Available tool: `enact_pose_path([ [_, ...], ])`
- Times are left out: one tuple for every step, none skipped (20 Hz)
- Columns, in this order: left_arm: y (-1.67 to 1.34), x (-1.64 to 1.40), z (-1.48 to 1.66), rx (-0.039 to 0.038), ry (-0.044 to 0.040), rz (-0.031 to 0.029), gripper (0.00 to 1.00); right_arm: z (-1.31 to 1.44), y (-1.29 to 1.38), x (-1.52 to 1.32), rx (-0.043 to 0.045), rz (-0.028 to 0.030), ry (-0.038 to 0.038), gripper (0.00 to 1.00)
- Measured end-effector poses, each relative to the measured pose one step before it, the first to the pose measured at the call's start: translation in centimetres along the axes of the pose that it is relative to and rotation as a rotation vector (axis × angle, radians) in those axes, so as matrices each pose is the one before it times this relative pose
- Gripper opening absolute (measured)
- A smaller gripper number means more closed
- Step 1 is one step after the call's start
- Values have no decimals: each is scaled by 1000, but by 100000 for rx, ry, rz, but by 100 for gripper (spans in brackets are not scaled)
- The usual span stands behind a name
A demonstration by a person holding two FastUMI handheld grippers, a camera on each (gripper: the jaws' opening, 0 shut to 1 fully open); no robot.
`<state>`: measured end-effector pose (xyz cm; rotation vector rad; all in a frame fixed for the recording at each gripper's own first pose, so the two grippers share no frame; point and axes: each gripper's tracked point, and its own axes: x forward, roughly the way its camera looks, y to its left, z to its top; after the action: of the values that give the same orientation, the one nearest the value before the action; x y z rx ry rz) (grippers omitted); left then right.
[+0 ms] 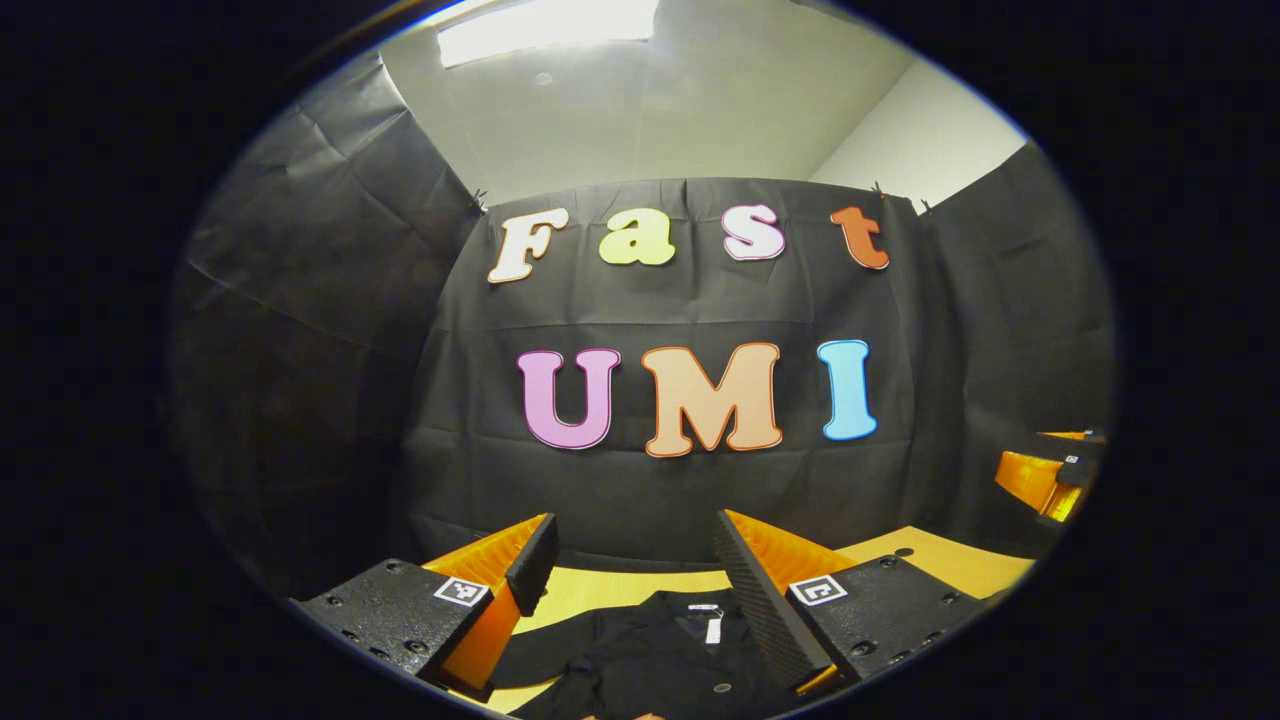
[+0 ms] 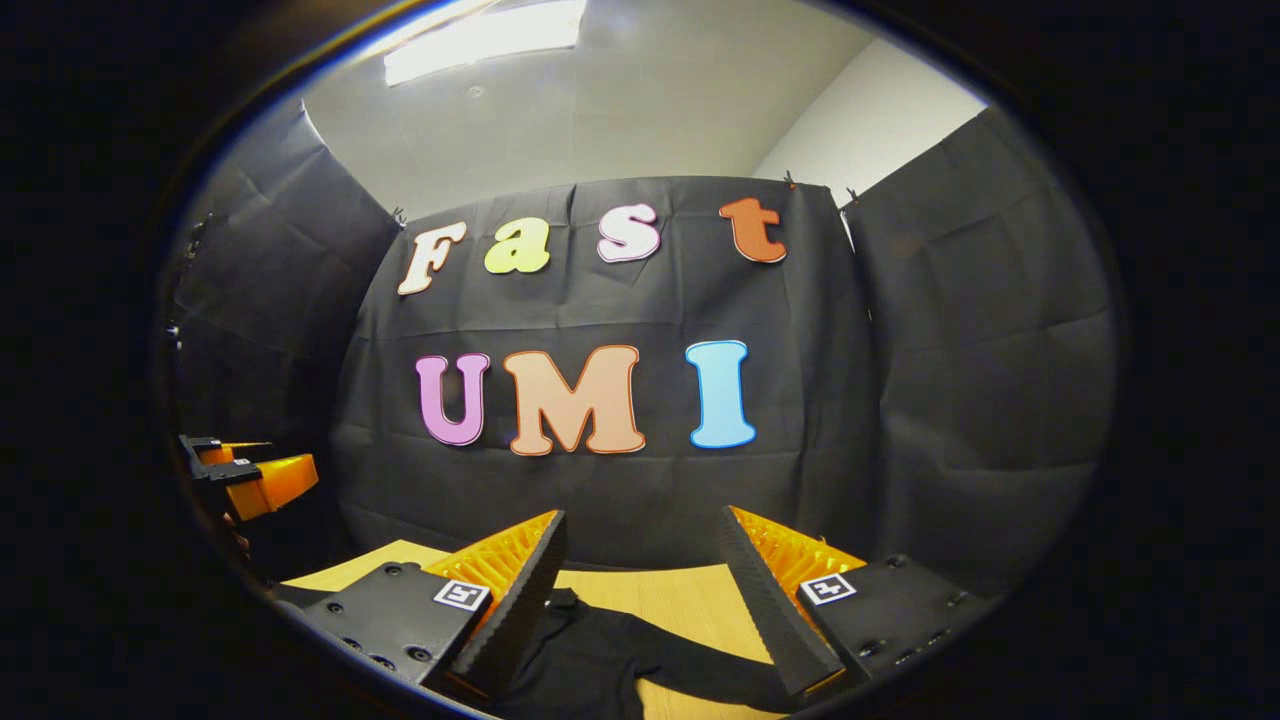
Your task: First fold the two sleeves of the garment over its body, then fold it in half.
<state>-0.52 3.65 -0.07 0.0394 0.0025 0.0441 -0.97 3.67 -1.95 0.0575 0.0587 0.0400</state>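
Observation:
A black garment (image 1: 655, 655) lies flat on the wooden table (image 1: 940, 560), its collar with a white label (image 1: 712, 625) facing the back wall. My left gripper (image 1: 635, 530) hangs open above the collar area, with nothing between its orange fingers (image 1: 500, 560). In the right gripper view the garment's black sleeve (image 2: 640, 660) stretches across the table (image 2: 690, 595) below my right gripper (image 2: 640, 525), which is open and holds nothing. Each gripper also appears at the edge of the other's view: the right gripper (image 1: 1050, 475) at far right, the left gripper (image 2: 250, 475) at far left.
Black cloth walls (image 1: 680, 310) close the booth at the back and on both sides. The table's far edge runs just in front of the back wall. Bare wood lies to the right of the garment (image 2: 700, 600).

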Motion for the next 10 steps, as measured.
enact_pose_path([
  [80, 189, -89, -167, -15, 90, 93, 103, 78, 28, 527, -85, -68, 93],
  [83, -91, -15, -341, 79, 80, 93, 22, 15, -50, 239, -287, -249, 96],
  [148, -29, -191, -338, 371, 78, 93, 116, -13, -10, 1, -341, -291, 96],
  [129, 79, -112, -141, 291, 73, 92, -83, 113, -66, -107, -2, -64, 93],
  [317, -29, -209, 41, 229, 452, 93, -38, 23, 23, -60, -204, 240, 93],
  [217, 56, 142, 116, -445, 334, 92, -42, -7, -28, -60, -366, 243, 93],
  [106, 8, 128, 266, -255, -41, 93, -81, -103, 108, -166, -75, 52, 93],
  [-9, 76, 47, 415, 0, -117, 93, -51, -32, -47, -277, -372, 89, 93],
  [44, 110, -107, 158, -140, -191, 93, 91, -73, 37, -366, -155, 92, 93],
  [-8, 92, 132, -282, -203, -204, 93, -23, -97, 48, -301, -189, 58, 93],
])
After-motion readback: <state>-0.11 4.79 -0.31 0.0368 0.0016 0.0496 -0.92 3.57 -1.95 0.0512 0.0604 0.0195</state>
